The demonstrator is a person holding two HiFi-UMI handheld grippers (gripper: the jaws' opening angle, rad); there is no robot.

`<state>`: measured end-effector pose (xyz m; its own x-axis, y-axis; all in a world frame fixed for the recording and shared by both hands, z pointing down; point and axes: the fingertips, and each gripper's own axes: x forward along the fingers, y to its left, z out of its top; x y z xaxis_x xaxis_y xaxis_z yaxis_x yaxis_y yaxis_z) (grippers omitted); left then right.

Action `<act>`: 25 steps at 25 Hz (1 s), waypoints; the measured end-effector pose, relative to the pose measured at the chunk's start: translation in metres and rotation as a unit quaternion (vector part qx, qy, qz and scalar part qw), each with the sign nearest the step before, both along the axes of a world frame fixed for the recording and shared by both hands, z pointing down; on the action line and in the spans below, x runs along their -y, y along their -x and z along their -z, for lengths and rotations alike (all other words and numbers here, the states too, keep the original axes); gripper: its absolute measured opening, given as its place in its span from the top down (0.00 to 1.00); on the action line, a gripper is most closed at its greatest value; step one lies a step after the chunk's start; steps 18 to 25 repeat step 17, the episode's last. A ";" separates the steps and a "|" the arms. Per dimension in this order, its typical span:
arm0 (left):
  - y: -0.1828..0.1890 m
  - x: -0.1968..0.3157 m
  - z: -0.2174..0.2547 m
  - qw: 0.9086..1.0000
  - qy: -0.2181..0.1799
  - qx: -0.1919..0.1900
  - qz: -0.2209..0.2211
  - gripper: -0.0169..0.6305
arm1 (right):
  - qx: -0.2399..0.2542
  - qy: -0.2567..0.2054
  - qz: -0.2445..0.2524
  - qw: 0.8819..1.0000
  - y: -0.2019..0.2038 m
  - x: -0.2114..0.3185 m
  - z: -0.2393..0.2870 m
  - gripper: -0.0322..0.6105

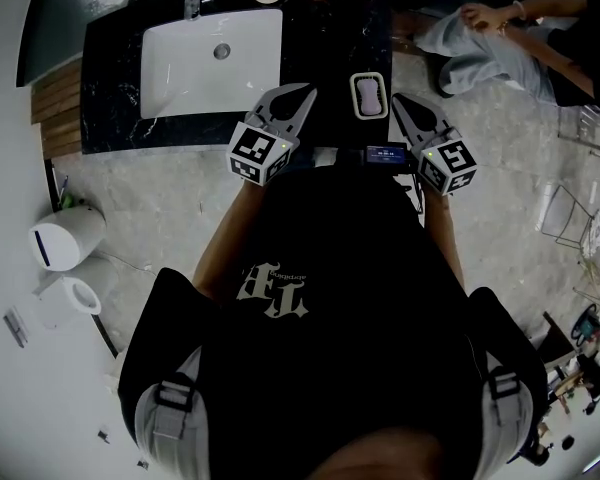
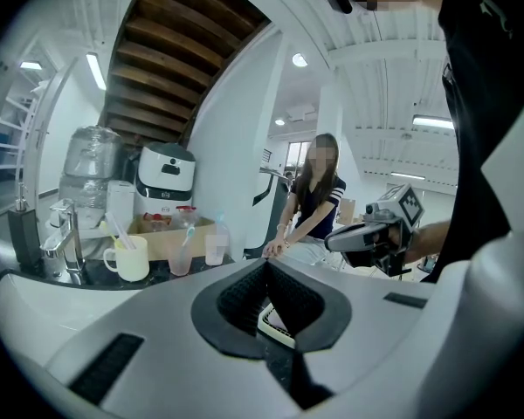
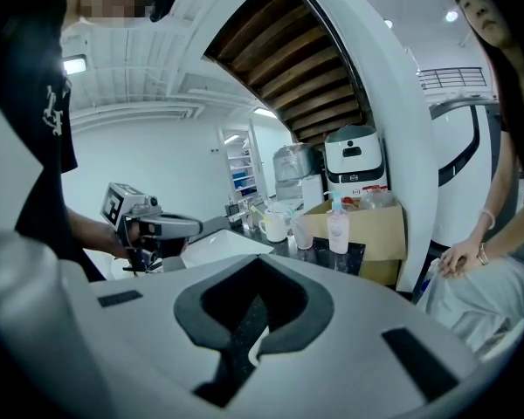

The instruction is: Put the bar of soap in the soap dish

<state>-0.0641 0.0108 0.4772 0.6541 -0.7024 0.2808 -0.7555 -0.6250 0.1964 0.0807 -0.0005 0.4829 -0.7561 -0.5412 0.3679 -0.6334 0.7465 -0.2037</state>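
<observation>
Head view: the pale lilac bar of soap (image 1: 368,93) lies in the white rectangular soap dish (image 1: 369,115) on the black marble counter (image 1: 110,118). The left gripper (image 1: 302,96) and right gripper (image 1: 404,105) flank the dish without touching it. The task looks done, so pull away level and don't nudge the dish. Left gripper view: jaws together and empty, with only a white dish edge glimpsed. Right gripper view: jaws together and empty, soap unseen.

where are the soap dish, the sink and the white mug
soap dish (image 1: 354,98), head view, its left rim
sink (image 1: 185,68), head view, bare basin floor left of the drain
white mug (image 2: 133,263), left gripper view, its side wall
</observation>
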 end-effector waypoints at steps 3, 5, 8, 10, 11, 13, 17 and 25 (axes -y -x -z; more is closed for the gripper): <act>-0.001 0.000 -0.002 1.000 0.001 0.001 -0.001 0.96 | -0.002 0.005 0.000 1.000 -0.002 -0.001 -0.002 0.94; -0.002 0.001 -0.002 1.000 0.003 0.000 -0.002 0.96 | -0.002 0.005 -0.001 1.000 -0.003 0.000 -0.002 0.94; -0.003 0.002 -0.003 1.000 0.005 -0.001 -0.001 0.96 | -0.005 0.004 -0.001 1.000 -0.006 0.001 -0.004 0.94; -0.004 0.003 -0.002 1.000 0.002 -0.002 0.000 0.96 | -0.004 0.003 -0.004 1.000 -0.006 0.003 -0.002 0.94; -0.003 0.004 -0.001 1.000 -0.001 -0.002 0.000 0.96 | -0.004 0.002 -0.006 1.000 -0.007 0.004 -0.001 0.94; -0.003 0.006 0.000 1.000 -0.001 -0.003 0.001 0.96 | -0.004 -0.003 -0.009 1.000 -0.008 0.005 0.000 0.94; -0.004 0.007 -0.002 1.000 0.005 -0.006 0.003 0.96 | -0.004 -0.006 -0.012 1.000 -0.012 0.007 -0.001 0.94; -0.004 0.007 -0.002 1.000 0.005 -0.006 0.003 0.96 | -0.004 -0.006 -0.012 1.000 -0.012 0.007 -0.001 0.94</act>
